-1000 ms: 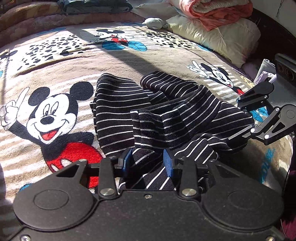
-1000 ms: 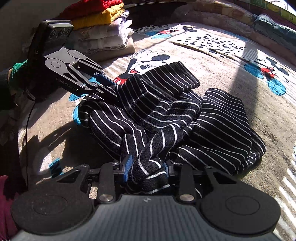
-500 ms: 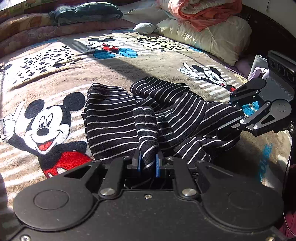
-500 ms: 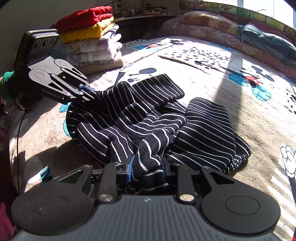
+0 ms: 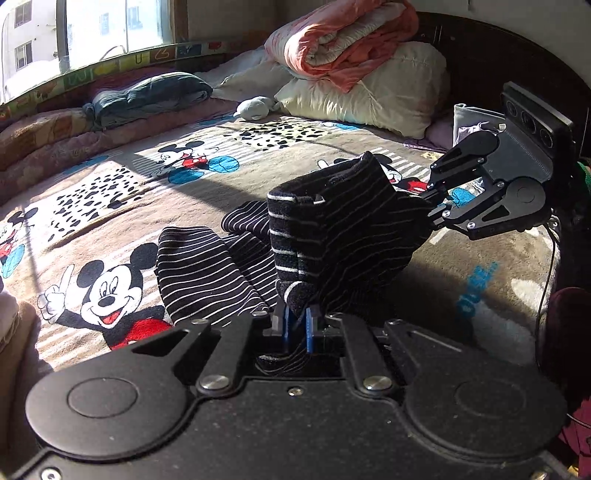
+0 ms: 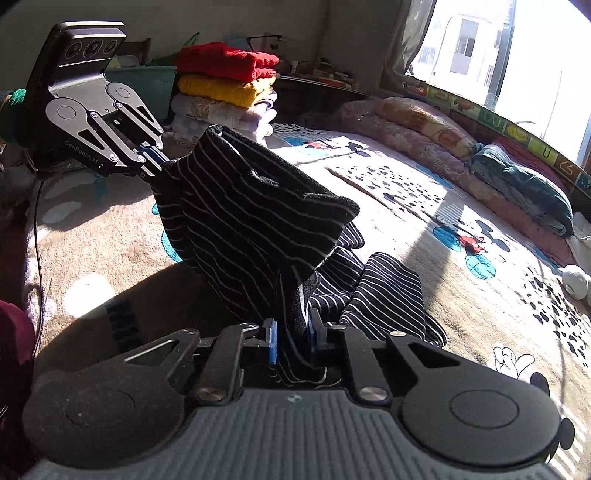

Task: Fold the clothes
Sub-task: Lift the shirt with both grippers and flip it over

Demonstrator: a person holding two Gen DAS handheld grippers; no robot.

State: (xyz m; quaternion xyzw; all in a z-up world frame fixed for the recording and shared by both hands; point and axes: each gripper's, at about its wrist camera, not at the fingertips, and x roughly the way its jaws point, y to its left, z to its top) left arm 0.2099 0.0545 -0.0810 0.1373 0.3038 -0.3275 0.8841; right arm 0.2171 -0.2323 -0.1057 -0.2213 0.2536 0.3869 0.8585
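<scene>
A black garment (image 5: 332,236) with thin white stripes is lifted off a bed, stretched between two grippers. In the left wrist view it rises from the bottom centre toward 2 o'clock, its upper part in shadow, and its lower part trails onto the blanket (image 5: 110,192) toward 9 o'clock. The left gripper (image 5: 296,325) sits at 6 o'clock, its blue-padded fingers clamped together on a bunched corner of the cloth. The right gripper (image 5: 430,201) is at 3 o'clock, its fingers closed on the far end of the cloth.

In the right wrist view the garment (image 6: 251,221) fills the centre. The right gripper (image 6: 291,336) at 6 o'clock has its fingers clamped on a thick fold, and the left gripper (image 6: 157,162) at 10 o'clock pinches the opposite edge.

The blanket is tan with cartoon mouse prints and black spotted patches, partly in bright sun. In the left wrist view, a cream pillow (image 5: 388,92) lies at 1 o'clock with a rolled pink quilt (image 5: 340,40) on top, and a small grey soft toy (image 5: 255,107) just beside it. A dark teal bundle (image 5: 147,96) lies at 11 o'clock under a window (image 5: 92,33). In the right wrist view, a stack of folded clothes (image 6: 225,92), red on top and yellow beneath, stands at 11 o'clock.
</scene>
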